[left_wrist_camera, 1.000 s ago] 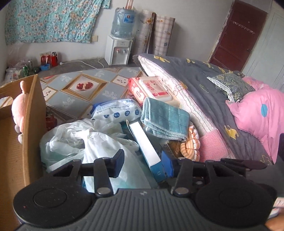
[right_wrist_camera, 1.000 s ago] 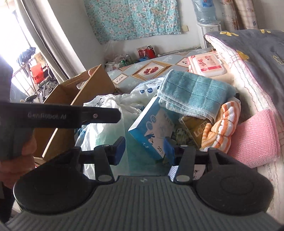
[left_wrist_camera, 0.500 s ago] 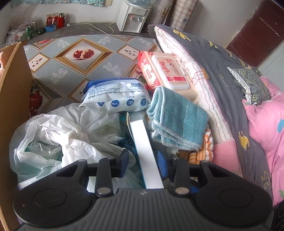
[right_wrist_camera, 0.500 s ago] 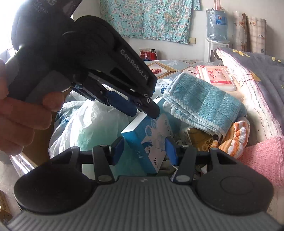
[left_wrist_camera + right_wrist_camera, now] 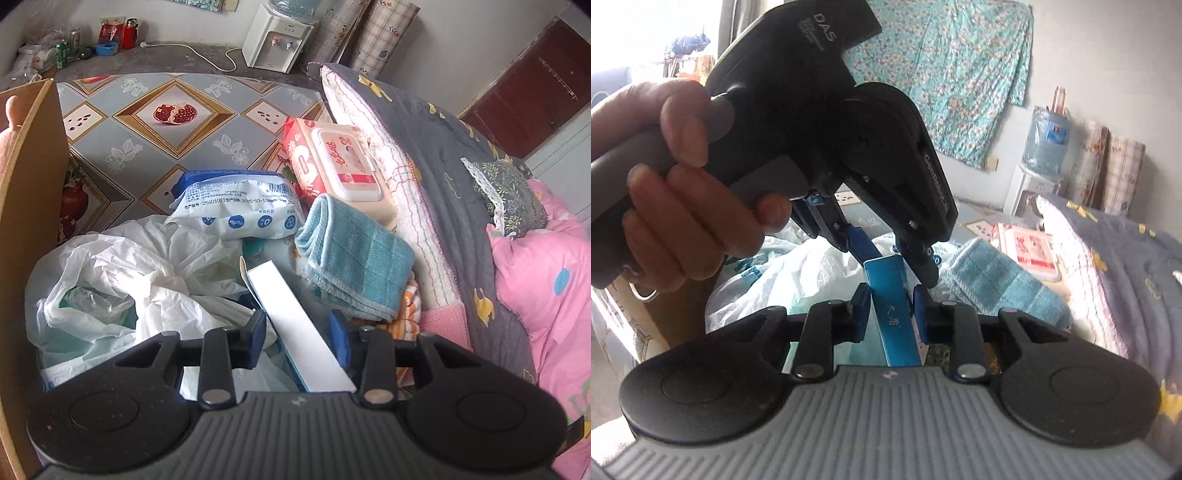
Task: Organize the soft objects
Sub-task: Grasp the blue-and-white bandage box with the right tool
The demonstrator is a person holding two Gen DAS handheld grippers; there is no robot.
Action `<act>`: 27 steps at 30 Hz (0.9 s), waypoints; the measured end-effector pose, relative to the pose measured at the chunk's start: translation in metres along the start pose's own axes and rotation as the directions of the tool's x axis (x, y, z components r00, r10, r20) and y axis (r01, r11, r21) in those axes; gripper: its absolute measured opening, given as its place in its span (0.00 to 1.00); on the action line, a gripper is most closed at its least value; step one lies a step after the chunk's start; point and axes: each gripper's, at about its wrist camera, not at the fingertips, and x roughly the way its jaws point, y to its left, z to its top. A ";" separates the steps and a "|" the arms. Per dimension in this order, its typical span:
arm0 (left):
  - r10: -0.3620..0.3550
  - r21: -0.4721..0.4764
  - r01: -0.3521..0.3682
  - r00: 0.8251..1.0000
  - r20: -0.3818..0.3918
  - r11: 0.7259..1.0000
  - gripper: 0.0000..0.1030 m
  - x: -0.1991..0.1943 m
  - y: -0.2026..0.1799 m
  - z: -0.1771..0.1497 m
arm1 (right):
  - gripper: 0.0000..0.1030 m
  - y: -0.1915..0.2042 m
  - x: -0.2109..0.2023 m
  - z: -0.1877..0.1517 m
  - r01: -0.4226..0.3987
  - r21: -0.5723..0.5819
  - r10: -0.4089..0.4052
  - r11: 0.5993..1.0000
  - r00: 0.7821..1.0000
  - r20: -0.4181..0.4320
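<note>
Beside bed (image 5: pixel 454 206), box (image 5: pixel 299 332) runs lengthwise between both claws: left claw (image 5: pixel 297 338) and right claw (image 5: pixel 888 306) each grip it.

Between the left claw (image 5: pixel 297 341) pads a blue-and-white box (image 5: pixel 295 332) is showing; beyond it, a teal checked towel (image 5: pixel 354 254) and perhaps an orange-striped cloth (image 5: pixel 410 314); a white plastic bag (image 5: pixel 122 273) is lying left.

Crinkled glossy plastic bag (image 5: pixel 110 280), terry cloth towel (image 5: pixel 358 254), smooth cardboard box (image 5: pixel 299 332)
</note>
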 end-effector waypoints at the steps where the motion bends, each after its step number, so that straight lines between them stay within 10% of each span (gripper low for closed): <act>1: -0.001 -0.004 0.001 1.000 0.011 1.000 0.36 -0.006 0.001 -0.002 | 0.22 0.005 -0.004 0.003 0.000 -0.023 0.000 1.000 1.000 0.011; 10: 0.025 -0.017 -0.024 0.996 0.087 1.000 0.27 -0.050 0.022 -0.034 | 0.21 0.048 -0.024 0.014 -0.095 -0.147 0.106 0.985 0.992 0.073; 20: -0.005 -0.041 0.009 0.995 0.100 0.999 0.27 -0.049 0.044 -0.052 | 0.29 0.021 -0.015 0.004 -0.266 0.088 0.268 0.960 0.963 -0.007; 24: -0.020 -0.043 0.025 0.994 0.103 0.999 0.27 -0.050 0.048 -0.054 | 0.33 -0.026 -0.013 -0.010 -0.316 0.367 0.344 0.875 0.939 -0.013; 27: -0.031 -0.046 0.036 0.994 0.107 0.998 0.27 -0.051 0.050 -0.056 | 0.33 -0.061 0.000 -0.028 -0.327 0.596 0.411 0.734 0.912 -0.006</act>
